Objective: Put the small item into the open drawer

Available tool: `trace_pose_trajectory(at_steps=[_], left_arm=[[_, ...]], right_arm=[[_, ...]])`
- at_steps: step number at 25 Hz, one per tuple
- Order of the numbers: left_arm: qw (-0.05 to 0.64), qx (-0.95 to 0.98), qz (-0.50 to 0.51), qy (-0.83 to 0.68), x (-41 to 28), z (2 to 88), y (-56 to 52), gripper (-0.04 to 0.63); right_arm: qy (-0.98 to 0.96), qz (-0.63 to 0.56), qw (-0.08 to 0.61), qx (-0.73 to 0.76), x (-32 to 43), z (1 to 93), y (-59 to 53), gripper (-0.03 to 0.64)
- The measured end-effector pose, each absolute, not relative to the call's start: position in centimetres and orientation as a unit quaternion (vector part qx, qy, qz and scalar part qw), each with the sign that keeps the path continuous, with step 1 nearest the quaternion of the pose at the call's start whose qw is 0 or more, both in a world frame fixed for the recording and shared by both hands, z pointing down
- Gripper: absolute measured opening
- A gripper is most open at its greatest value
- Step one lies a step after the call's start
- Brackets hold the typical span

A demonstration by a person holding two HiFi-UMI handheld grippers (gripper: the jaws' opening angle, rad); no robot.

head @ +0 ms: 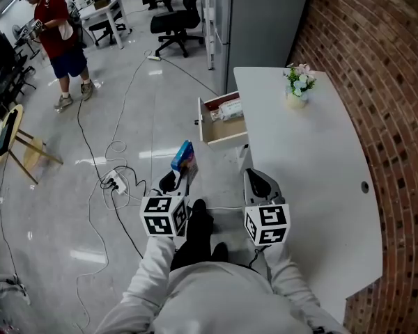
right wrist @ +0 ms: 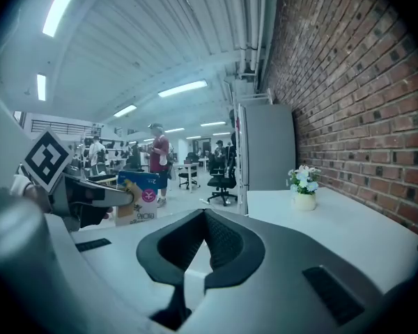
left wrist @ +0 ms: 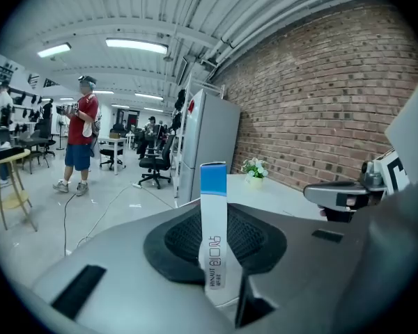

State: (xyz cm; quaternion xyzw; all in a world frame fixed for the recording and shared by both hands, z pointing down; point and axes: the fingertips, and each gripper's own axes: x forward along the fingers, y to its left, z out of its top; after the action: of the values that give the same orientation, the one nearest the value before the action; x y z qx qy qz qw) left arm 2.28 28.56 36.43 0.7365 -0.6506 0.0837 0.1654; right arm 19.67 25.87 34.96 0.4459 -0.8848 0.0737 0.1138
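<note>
A small box (head: 184,157) with a blue top stands upright between the jaws of my left gripper (head: 180,175), which is shut on it; in the left gripper view the small box (left wrist: 213,214) rises from the middle of the left gripper (left wrist: 214,259). The open drawer (head: 210,136) juts out from the white table (head: 313,158) ahead, and a packet (head: 228,110) lies in it. My right gripper (head: 256,179) hovers at the table's near left edge, shut with nothing in it. In the right gripper view the right gripper (right wrist: 195,270) is empty and the box (right wrist: 139,199) shows at left.
A flower pot (head: 297,85) stands at the far end of the table by the brick wall (head: 376,61). Cables and a power strip (head: 115,183) lie on the floor at left. A person (head: 59,40), an office chair (head: 177,23) and a stool (head: 14,141) stand further off.
</note>
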Motion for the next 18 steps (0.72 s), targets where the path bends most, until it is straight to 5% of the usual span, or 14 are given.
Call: trace_pose_trajectory(at_steps=[18], left_arm=[[0.201, 0.741, 0.099, -0.633, -6.9, 40.4, 11.5, 0.083]], right_arm=[[-0.869, 0.102, 0.133, 0.466, 10.2, 37.1, 8.7, 0.027]])
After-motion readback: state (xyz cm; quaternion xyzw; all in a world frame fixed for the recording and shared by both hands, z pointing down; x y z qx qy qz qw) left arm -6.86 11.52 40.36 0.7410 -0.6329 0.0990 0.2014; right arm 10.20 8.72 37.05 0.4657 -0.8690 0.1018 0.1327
